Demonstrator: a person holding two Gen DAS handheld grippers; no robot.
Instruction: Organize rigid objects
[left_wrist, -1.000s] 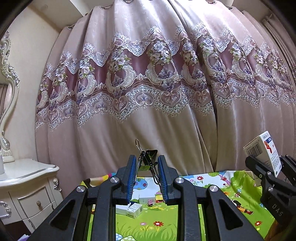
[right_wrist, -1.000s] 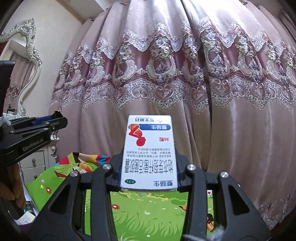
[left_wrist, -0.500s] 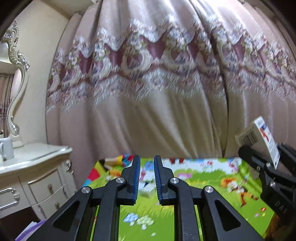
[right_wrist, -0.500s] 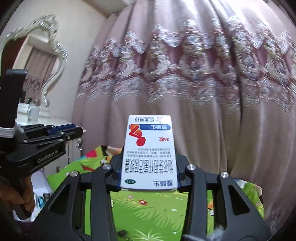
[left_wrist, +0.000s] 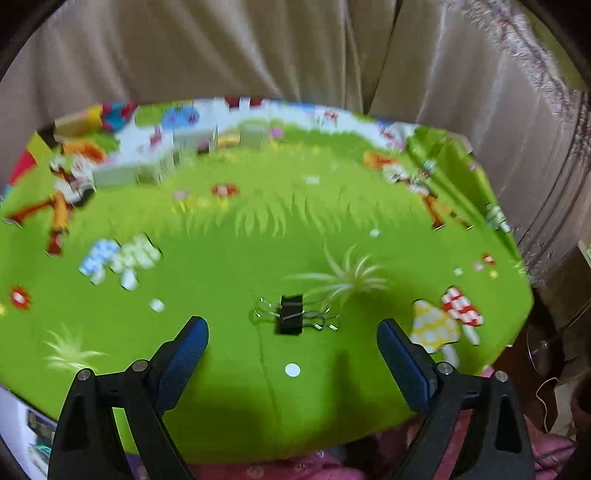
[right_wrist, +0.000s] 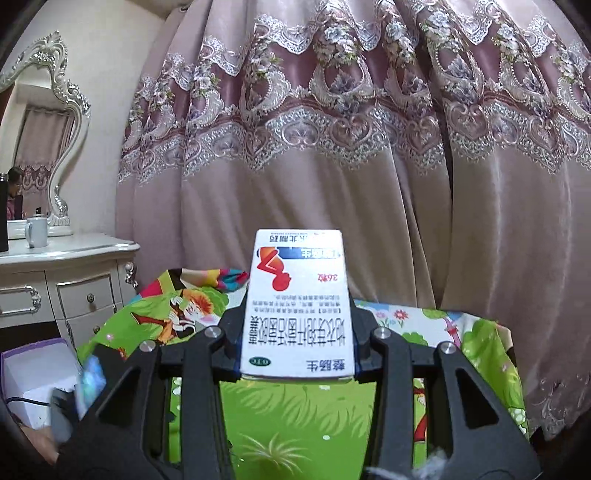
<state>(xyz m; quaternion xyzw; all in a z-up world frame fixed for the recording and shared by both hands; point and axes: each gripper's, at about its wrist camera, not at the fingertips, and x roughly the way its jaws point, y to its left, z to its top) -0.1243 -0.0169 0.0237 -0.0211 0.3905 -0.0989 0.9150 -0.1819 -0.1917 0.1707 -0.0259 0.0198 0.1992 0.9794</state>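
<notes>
Now tipped down toward the cloth, left gripper (left_wrist: 292, 334), no longer facing the curtain as a second ago; jaws just swung wide apart, nothing between the blue ribbed pads (left_wrist: 186, 356). Black binder clip (left_wrist: 291, 314), pinched there a second ago, now lying flat on the green cartoon tablecloth (left_wrist: 236, 266), just beyond the spread fingertips and touching neither. Folded black steel body, thin silver wire handles splayed left and right. Farther off, toward the far left of the cloth, blurred pale boxes (left_wrist: 147, 166); beyond them, smooth beige curtain folds (left_wrist: 207, 51).

Right gripper (right_wrist: 297, 345) level, black jaws pinching a white medicine box (right_wrist: 298, 306) by its two long sides. Flat cardboard rectangle, standing on end, print upside down, red figure and blue band near the top. Behind it, lace-trimmed pink curtain (right_wrist: 332, 129); far left, carved white dresser (right_wrist: 66, 280) with a white mug (right_wrist: 36, 232) and ornate mirror (right_wrist: 48, 122).
</notes>
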